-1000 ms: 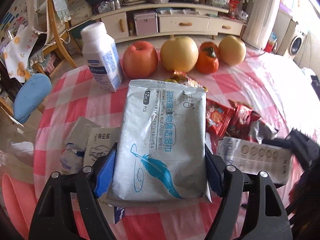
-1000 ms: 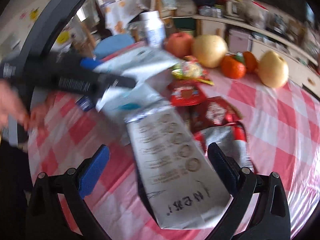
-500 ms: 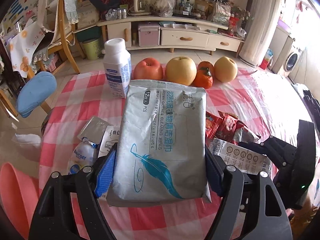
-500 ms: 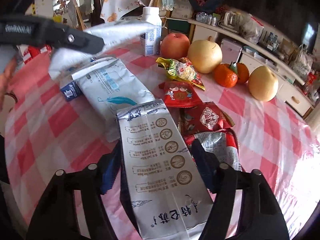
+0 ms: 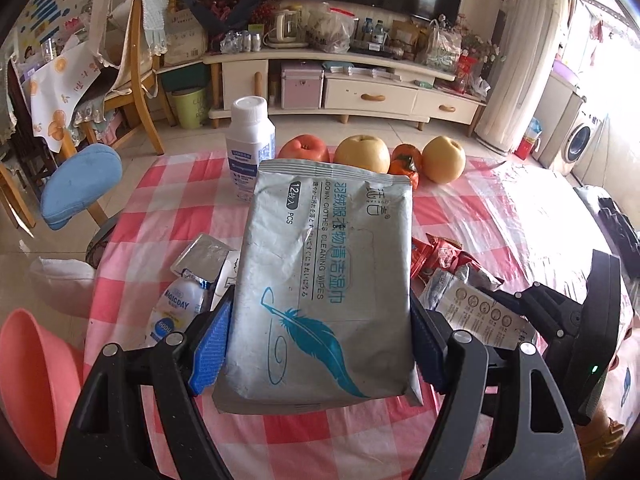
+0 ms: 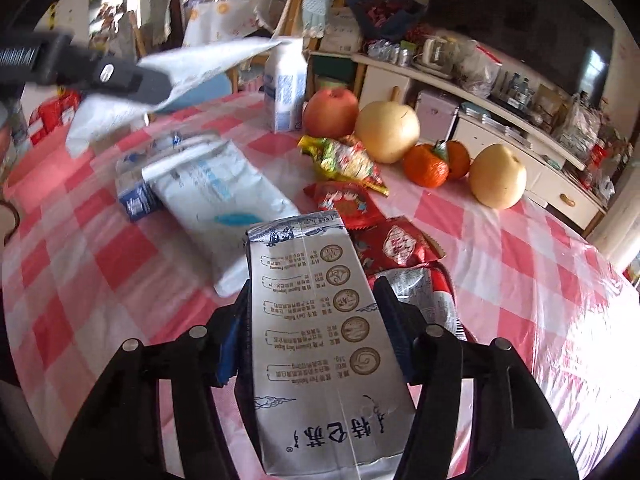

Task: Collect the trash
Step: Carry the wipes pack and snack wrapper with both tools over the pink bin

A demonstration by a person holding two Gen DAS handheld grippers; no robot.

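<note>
- The left gripper (image 5: 320, 344) has its blue pads clamped on the sides of a grey wipes packet (image 5: 326, 280), held up off the checked table (image 5: 160, 216).
- The right gripper (image 6: 312, 328) has just been closing its jaws, and they now pinch a flattened milk carton (image 6: 320, 340) between them.
- Only the left view shows the pink basin (image 5: 32, 380) beside the table at lower left, below the table edge.
- Only the right view shows a second wipes packet (image 6: 216, 196) lying flat, and the yellow-green wrapper (image 6: 344, 158) near the apple (image 6: 330, 112).
- Both grippers point steeply down; the left one hangs raised at the right view's upper left.
</note>
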